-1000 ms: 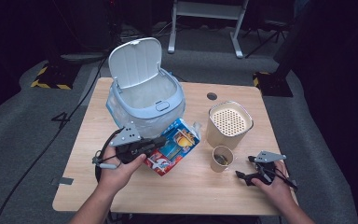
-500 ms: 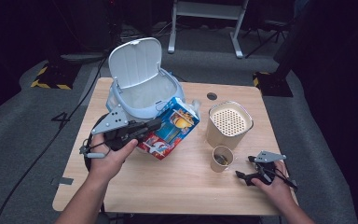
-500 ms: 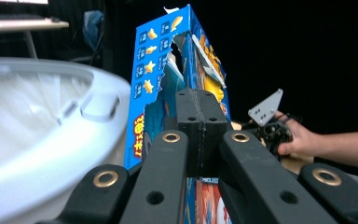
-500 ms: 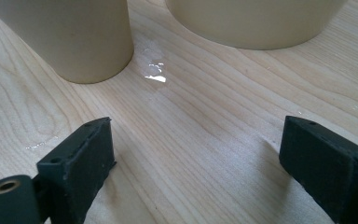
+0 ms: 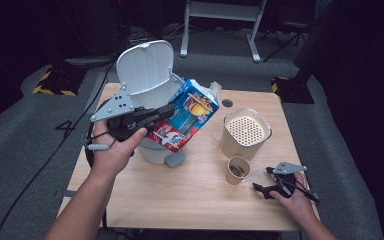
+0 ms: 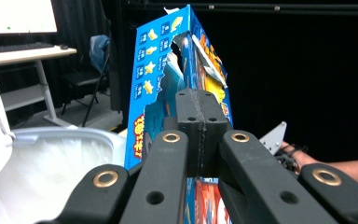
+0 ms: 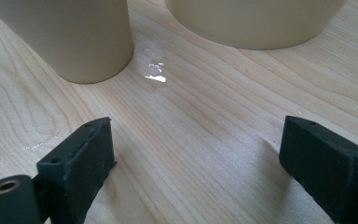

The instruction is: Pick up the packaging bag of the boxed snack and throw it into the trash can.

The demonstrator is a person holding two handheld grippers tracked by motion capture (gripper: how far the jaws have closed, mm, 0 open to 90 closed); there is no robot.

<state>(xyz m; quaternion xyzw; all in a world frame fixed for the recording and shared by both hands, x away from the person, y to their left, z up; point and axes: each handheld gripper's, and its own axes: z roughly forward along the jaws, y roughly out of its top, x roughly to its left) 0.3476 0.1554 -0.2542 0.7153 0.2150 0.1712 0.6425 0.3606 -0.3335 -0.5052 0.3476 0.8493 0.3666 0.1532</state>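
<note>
- Dark studio floor surrounds a pale wooden desk (image 5: 190,195) carrying a white lidded bin (image 5: 145,70), its lid up so rubbish can drop in.
- I have the left gripper (image 5: 167,111) pressed tight on a torn blue snack box (image 5: 187,117), its fingers (image 6: 200,126) pinching one panel; the box hangs tilted over the bin's front rim, which I judge is so it can be let fall inside.
- Well to the right of the bin, my right gripper (image 5: 261,189) rests on the desk, spread wide and holding nothing, just beside a small beige cup (image 5: 238,170) and a perforated beige container (image 5: 246,132), parked clear of the drop.
</note>
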